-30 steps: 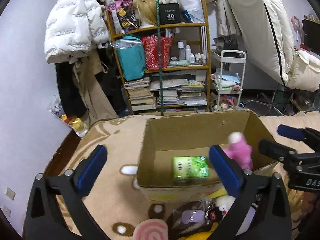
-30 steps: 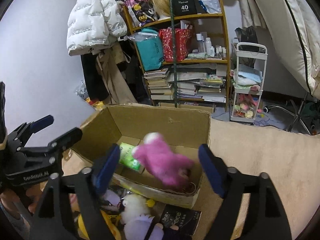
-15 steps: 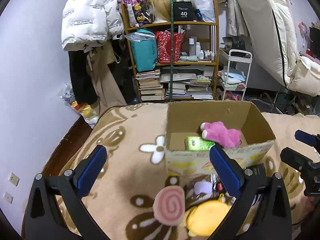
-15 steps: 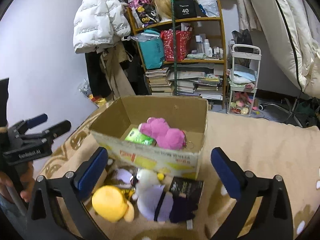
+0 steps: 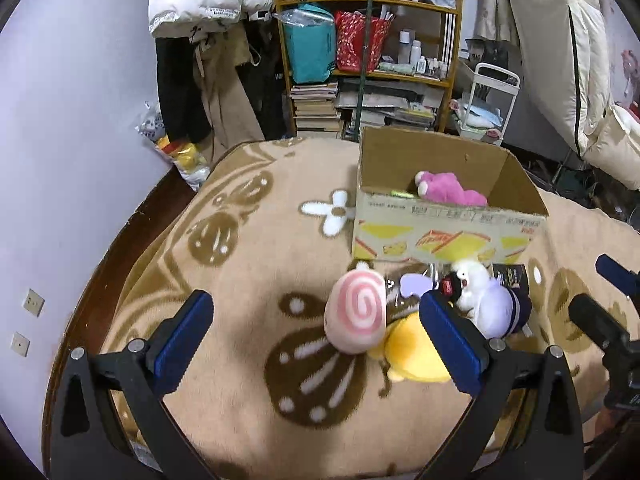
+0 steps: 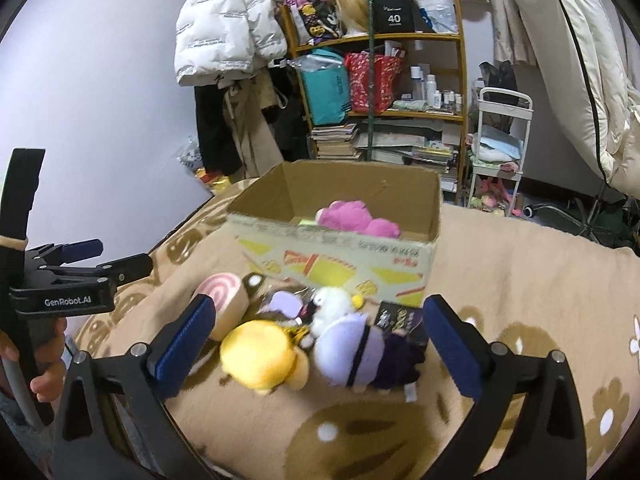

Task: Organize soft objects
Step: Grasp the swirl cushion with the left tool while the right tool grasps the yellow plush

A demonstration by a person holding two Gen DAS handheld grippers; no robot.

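Both grippers hang wide apart and empty over the tan blanket (image 5: 248, 248): the left gripper (image 5: 316, 332) frames the pink swirl plush (image 5: 355, 316), the right gripper (image 6: 316, 340) brackets the yellow plush (image 6: 260, 356) and purple-white plush (image 6: 352, 350). Beyond the heap, the pink plush (image 6: 352, 218) lies inside the cardboard box (image 6: 340, 256).

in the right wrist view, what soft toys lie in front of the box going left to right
pink swirl cushion → yellow plush → white and purple plush, all on the blanket in front of the cardboard box.
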